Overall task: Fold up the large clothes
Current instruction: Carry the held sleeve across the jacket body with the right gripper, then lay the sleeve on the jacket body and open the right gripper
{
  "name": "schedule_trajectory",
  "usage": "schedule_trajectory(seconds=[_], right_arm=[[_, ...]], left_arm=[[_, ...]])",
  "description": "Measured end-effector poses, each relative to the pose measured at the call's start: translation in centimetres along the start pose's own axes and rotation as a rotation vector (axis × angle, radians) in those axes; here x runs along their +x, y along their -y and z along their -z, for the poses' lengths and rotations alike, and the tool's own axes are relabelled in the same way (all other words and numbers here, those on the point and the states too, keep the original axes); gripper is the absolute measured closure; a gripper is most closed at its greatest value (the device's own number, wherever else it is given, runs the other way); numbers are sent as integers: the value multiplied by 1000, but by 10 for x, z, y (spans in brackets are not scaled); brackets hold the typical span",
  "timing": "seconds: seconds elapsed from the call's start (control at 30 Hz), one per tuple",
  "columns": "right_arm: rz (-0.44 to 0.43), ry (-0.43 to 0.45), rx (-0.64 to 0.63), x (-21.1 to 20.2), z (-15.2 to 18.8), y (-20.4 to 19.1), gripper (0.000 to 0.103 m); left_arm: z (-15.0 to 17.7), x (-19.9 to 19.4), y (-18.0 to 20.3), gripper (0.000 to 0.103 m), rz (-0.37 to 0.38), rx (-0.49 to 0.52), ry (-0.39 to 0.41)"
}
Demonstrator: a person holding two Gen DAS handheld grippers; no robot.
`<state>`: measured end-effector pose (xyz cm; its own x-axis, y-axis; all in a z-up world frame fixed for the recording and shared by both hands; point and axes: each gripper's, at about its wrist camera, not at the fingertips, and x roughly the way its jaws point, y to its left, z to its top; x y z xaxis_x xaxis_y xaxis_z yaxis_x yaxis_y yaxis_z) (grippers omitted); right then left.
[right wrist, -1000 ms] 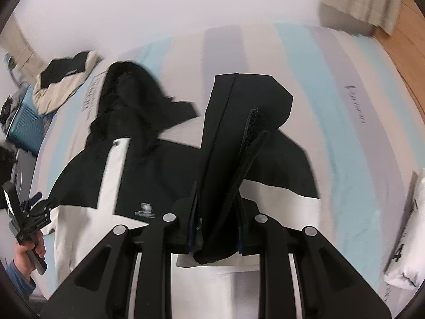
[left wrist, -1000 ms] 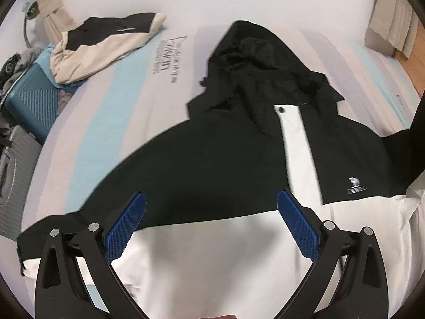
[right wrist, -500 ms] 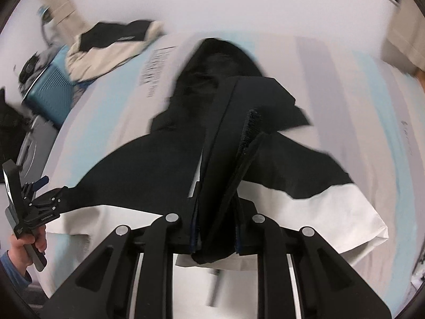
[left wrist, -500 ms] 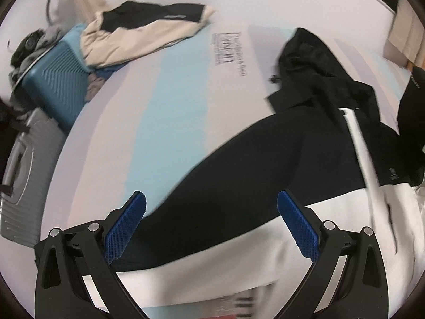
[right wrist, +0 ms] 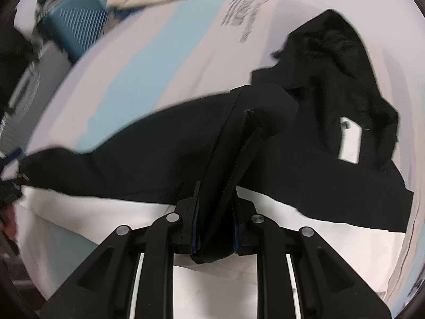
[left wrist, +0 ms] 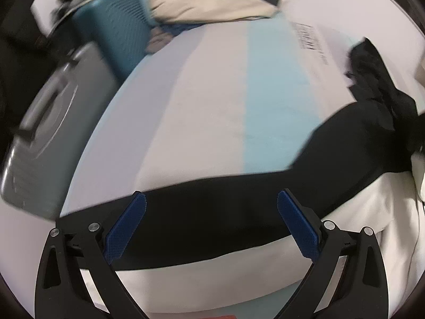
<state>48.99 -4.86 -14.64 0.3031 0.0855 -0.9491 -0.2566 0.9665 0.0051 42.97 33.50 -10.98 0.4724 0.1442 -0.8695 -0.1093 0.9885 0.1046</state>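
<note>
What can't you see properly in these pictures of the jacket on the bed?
- Left wrist view: the jacket runs off the right edge, so its hood and front are cut off.
- Left wrist view: the print on the bed is too blurred to read.
- Right wrist view: the sleeve clamped in the right gripper hides the jacket beneath it.
- Right wrist view: the left gripper is blurred at the left edge.

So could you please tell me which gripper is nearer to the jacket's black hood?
Right. The right gripper, clamped on a black sleeve end, sits just short of the hood. The left gripper hangs open over the other outstretched sleeve, far from it.
</note>
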Motion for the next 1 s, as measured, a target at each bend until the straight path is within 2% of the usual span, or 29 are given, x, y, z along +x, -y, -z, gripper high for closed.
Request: schedule_trajectory(seconds=[0.03,0.1,0.13,0.27,0.53,0.7,0.73,0.8,0.83,1.0], right_arm=[[3,-16,-3,8,2,-6,83],[-12,-39,2,20,7,-11,70],[-17,-40,8,23,8,-12,67],[-113,-48,56,29,13,-16,47],[-198,-11,57,20,10,-53,38],[-308,-24,23,12,8,-98,38],[-309,-23,10,9,10,-108,38],[-268,-4,-29,0,15,-120,26],[-233,21,-53,-7,19,-125,24],[-178,65,-97,-24,28,-119,16]], left_arm=[[6,3,-11,6,-2,-18,-12],[17,8,-29,6,-13,-42,-25],[23,10,-39,6,-21,-56,-29],[45,14,-76,6,-35,-123,-49],[83,-2,-151,6,-77,-254,-70],[98,-13,-186,6,-97,-292,-69],[101,-14,-192,6,-96,-304,-69],[111,-16,-208,6,-93,-328,-70],[115,-17,-214,6,-91,-336,-71],[134,-14,-239,6,-57,-384,-84]])
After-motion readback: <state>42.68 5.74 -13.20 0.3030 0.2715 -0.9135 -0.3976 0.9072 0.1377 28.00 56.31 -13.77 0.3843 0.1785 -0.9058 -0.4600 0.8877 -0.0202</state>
